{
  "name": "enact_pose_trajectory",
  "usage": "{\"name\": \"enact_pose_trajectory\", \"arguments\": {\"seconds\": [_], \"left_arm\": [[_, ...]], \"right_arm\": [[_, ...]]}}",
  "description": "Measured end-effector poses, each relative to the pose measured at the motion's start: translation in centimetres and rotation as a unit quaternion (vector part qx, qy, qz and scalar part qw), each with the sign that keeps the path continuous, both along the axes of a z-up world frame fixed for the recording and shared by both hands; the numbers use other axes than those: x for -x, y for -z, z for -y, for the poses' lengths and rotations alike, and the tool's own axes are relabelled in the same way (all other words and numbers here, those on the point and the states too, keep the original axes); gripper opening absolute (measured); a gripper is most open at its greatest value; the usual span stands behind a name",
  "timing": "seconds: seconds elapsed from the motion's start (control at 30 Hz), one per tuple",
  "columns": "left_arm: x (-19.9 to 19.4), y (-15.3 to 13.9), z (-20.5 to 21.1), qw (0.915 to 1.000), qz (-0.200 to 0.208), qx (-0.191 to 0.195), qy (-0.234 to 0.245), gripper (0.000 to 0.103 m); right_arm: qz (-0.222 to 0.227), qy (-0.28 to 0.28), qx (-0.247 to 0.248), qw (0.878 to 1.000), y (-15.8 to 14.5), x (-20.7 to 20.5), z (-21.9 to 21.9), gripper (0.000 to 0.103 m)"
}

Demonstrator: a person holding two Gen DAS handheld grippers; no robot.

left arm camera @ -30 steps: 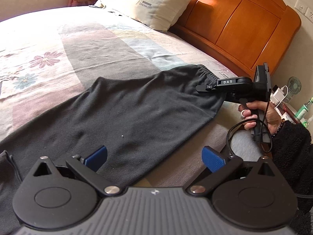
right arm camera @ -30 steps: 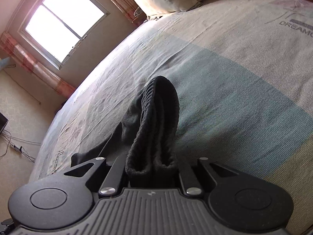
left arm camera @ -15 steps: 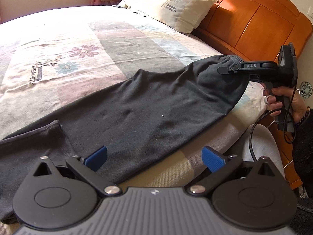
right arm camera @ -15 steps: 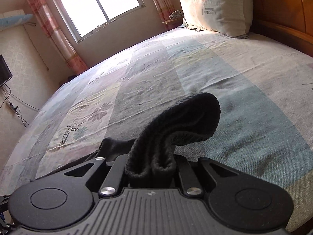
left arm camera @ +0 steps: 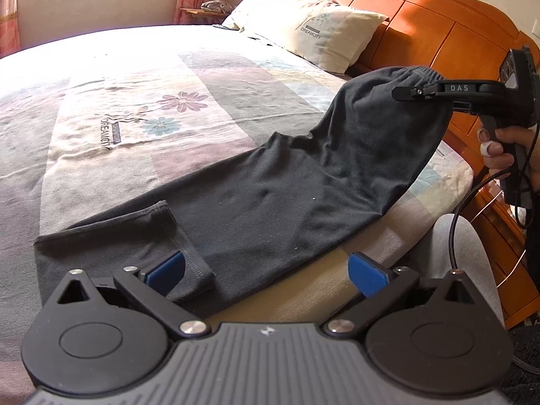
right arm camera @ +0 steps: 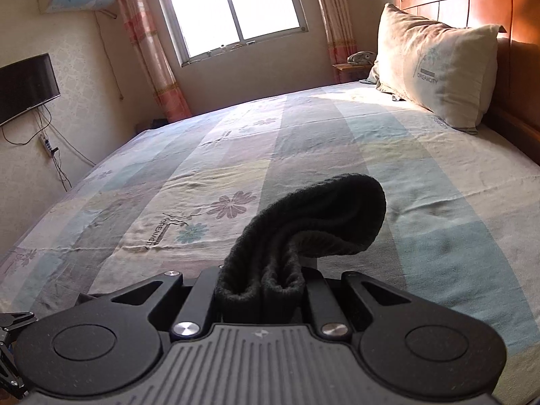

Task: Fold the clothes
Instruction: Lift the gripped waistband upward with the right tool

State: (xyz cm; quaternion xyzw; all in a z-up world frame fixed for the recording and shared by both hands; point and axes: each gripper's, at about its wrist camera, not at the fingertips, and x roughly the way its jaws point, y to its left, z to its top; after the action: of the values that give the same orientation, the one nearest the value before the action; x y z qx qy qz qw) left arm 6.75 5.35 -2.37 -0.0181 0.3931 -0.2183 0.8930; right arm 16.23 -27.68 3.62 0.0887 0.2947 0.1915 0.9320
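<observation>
Open bedsheet (left arm camera: 111, 101) spreads wide toward the window (right arm camera: 233, 10), free for passage. The pillow (left arm camera: 314, 27) and wooden headboard (left arm camera: 438, 33) close off the head end. The dark trousers (left arm camera: 287, 195) cover the near edge of the bed, their waistband raised by the right hand-held gripper (left arm camera: 405, 92); the folded hem lies just before the left hand-held gripper (left arm camera: 266, 270).

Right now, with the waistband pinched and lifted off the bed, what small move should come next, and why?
Probably carry the right gripper across toward the leg cuffs, so the trousers fold in half. It is shut on the waistband, which hangs above the bed sheet, while the cuffs lie flat by the open left gripper.
</observation>
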Motion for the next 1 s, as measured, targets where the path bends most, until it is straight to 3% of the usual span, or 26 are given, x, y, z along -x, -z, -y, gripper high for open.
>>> {"name": "enact_pose_trajectory", "arguments": {"seconds": [0.4,0.7,1.0], "left_arm": [[2.1,-0.9,-4.2,0.9989,0.004,-0.039,-0.024,0.102],[2.9,-0.8,-6.9,0.9985,0.005,-0.027,-0.048,0.102],[3.0,-0.8,-8.5,0.9981,-0.004,-0.048,-0.039,0.102]], "right_arm": [[0.004,-0.091,0.018,0.996,-1.8,-0.1,-7.7,0.012],[0.001,-0.147,0.036,0.988,-1.9,0.2,-13.2,0.012],[-0.002,-0.201,0.075,0.977,-1.1,1.0,-18.5,0.012]]}}
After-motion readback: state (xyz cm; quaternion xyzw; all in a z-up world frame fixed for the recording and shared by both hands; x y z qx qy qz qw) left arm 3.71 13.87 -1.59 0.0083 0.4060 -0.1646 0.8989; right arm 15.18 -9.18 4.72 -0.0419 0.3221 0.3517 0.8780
